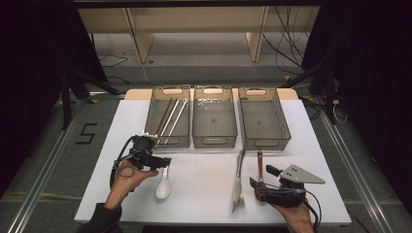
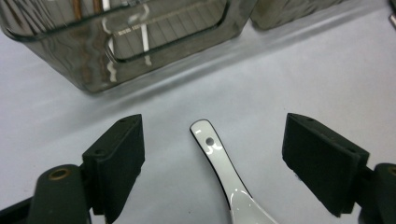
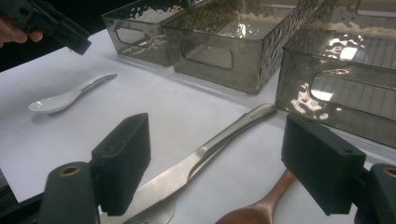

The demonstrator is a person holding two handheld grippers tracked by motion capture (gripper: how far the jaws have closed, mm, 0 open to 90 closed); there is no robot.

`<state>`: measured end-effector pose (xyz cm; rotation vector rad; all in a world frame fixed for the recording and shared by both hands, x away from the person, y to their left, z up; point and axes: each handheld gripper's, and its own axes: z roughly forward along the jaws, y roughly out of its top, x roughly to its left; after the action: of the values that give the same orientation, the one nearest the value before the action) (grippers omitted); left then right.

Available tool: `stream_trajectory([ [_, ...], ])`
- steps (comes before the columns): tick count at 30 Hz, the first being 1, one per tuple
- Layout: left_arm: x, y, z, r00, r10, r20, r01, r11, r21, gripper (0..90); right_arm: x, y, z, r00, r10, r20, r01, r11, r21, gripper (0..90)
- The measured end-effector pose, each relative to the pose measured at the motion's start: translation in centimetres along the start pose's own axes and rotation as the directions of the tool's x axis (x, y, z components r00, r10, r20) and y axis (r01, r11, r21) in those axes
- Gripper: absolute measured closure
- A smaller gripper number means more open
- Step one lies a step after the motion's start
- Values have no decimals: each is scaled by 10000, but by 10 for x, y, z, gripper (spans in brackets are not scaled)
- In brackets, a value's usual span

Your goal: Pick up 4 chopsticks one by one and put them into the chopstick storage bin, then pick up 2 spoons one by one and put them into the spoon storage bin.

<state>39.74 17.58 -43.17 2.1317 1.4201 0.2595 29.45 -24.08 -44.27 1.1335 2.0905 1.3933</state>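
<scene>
My left gripper (image 1: 163, 161) hangs jaws wide apart over the white spoon (image 1: 163, 186), gripping nothing; in the left gripper view the spoon's handle (image 2: 211, 144) lies on the white table (image 1: 204, 184) between the jaws, touching neither. Beyond it stands the left bin (image 1: 168, 117) holding chopsticks (image 1: 170, 118), then the middle bin (image 1: 214, 116) and right bin (image 1: 264, 118). Knife (image 1: 239, 167) over fork (image 1: 237, 199) near table centre. Wooden spoon (image 1: 260, 167) just beside them. My right gripper (image 1: 257, 187) is spread open around the wooden spoon's bowl end, unclamped.
</scene>
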Motion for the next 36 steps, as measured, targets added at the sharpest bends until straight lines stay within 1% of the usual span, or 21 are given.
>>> stream_trajectory([
  [2, 1, -2, 2, 10000, -56, -26, 56, 10000, 74, 202, 0, 0, 0, 10000, 32, 0, -32, 10000, -2, 246],
  [4, 1, -4, 4, 9999, -104, -24, 104, 9999, 135, 201, 1, 0, 0, 10000, -60, -15, 60, 10000, 4, 246],
  [8, 2, -6, 8, 9999, -156, -54, 157, 9995, 278, 199, 0, -2, -2, 10000, 28, 32, -28, 10000, 18, 246],
  [12, 0, -9, 12, 9999, -110, -32, 112, 9989, 456, 199, -2, -1, -4, 9999, 107, 78, -107, 9999, -36, 246],
  [14, -2, -11, 14, 10000, -74, -42, 76, 9982, 587, 199, 0, -1, -4, 10000, 40, 77, -39, 10000, -55, 246],
  [17, -3, -12, 18, 10000, -50, -34, 52, 9967, 804, 199, 1, -1, -2, 10000, -4, 35, 4, 10000, -8, 245],
  [20, -4, -14, 23, 10000, 36, 78, -45, 9933, 1159, 198, 0, -2, -2, 10000, 29, 20, -29, 10000, 32, 246],
  [22, -4, -15, 25, 10000, 40, 80, -50, 9914, 1310, 193, -1, -1, -1, 10000, 25, 12, -25, 10000, 9, 246],
  [24, -4, -17, 25, 10000, 31, -20, -28, 9900, 1408, 202, -1, -1, -1, 10000, 25, -12, -25, 10000, 8, 245],
  [26, -3, -18, 25, 10000, 7, -32, -2, 9897, 1429, 219, 0, -1, 0, 10000, 17, -38, -17, 10000, 12, 246],
  [31, -1, -21, 26, 9998, -102, 150, 76, 9865, 1635, 297, 1, 1, 1, 9999, -75, -90, 75, 10000, 28, 245],
  [33, -2, -22, 27, 9996, -91, 282, 43, 9865, 1638, 349, 2, 1, 1, 9999, -78, -82, 79, 10000, 19, 246],
  [35, -3, -23, 28, 9992, 13, 394, -83, 9839, 1784, 391, 2, 2, 2, 9999, -116, -99, 117, 9999, 23, 245],
  [36, -3, -24, 28, 9991, 63, 430, -139, 9838, 1787, 411, 3, 2, 3, 9998, -164, -94, 164, 9999, 20, 245],
])
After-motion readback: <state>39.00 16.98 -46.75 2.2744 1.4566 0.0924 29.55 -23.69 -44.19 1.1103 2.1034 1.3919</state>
